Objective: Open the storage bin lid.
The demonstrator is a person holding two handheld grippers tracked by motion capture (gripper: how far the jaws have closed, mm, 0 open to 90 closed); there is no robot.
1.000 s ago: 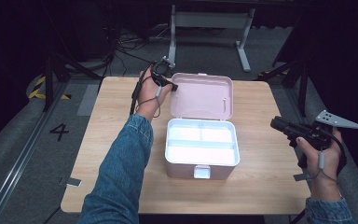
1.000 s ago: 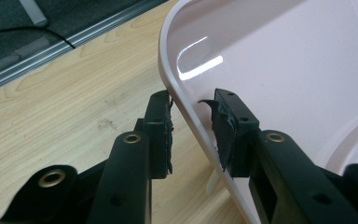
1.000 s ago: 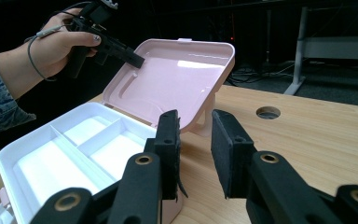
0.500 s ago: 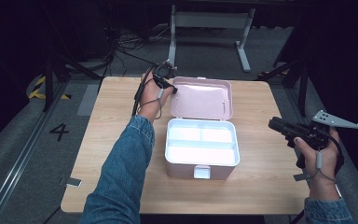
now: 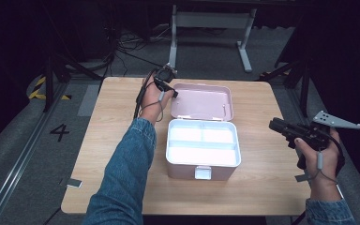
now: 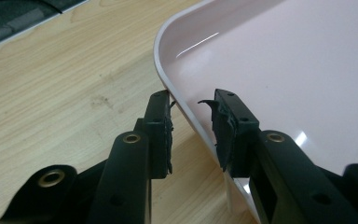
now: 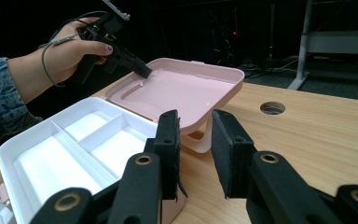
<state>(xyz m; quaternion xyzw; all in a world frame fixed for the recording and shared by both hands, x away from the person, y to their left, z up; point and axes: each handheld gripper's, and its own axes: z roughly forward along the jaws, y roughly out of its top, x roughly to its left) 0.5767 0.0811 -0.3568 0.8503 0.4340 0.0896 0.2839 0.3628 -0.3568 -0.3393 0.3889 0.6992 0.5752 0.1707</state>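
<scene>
A pink box (image 5: 201, 174) with a white divided tray stands open mid-table. Its lid (image 5: 201, 101) lies folded back flat behind it. My left gripper (image 5: 173, 93) reaches over the lid's far left corner. In the left gripper view its jaws (image 6: 193, 100) straddle the lid's rim (image 6: 186, 116), shut on it, one pad outside and one inside the lid (image 6: 284, 70). My right gripper (image 5: 274, 125) is held above the table's right side, apart from the box. Its jaws (image 7: 196, 121) stand open with nothing between them, pointing toward the lid (image 7: 186, 86) and the tray (image 7: 65, 149).
The wooden table (image 5: 117, 117) has a round cable hole (image 7: 272, 108) near its far right. A metal frame (image 5: 211, 21) and cables stand on the dark floor behind the table. A "4" (image 5: 59, 132) is marked on the floor at the left.
My left gripper has edged slightly down and nearer onto the lid's left corner. The right gripper, the box and the lid have stayed put.
</scene>
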